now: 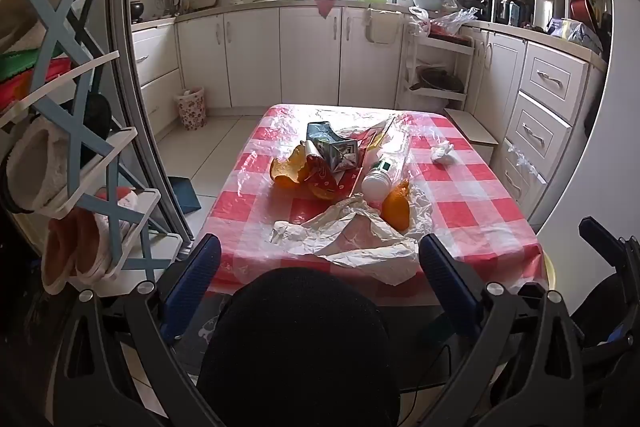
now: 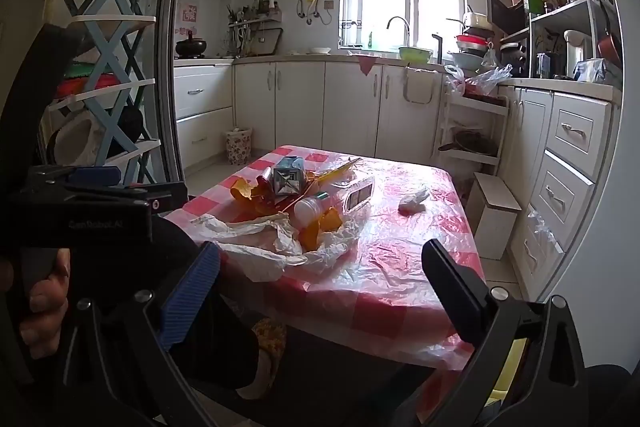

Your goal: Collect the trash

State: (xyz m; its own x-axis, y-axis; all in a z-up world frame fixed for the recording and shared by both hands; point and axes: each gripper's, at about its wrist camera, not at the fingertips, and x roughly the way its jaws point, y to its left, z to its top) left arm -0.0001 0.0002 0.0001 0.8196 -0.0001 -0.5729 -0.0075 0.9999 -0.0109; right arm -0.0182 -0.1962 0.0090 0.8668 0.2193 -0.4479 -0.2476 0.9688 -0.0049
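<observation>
Trash lies on a red-checked table (image 1: 472,219) (image 2: 400,291): orange peel (image 1: 288,171) (image 2: 248,193), a crushed carton (image 1: 332,147) (image 2: 286,179), a white bottle (image 1: 378,181) (image 2: 308,207), crumpled white paper (image 1: 360,247) (image 2: 256,247) and a tissue wad (image 1: 442,151) (image 2: 414,201). My left gripper (image 1: 320,267) is open and empty, just short of the table's near edge, with the paper beyond its fingers. My right gripper (image 2: 320,279) is open and empty at the near edge, right of the paper.
A floral waste bin (image 1: 191,107) (image 2: 239,145) stands on the floor by the far cabinets. A blue-and-white shelf rack (image 1: 80,131) stands at the left. A small white stool (image 2: 494,215) is right of the table. A black rounded shape (image 1: 296,347) fills the near foreground.
</observation>
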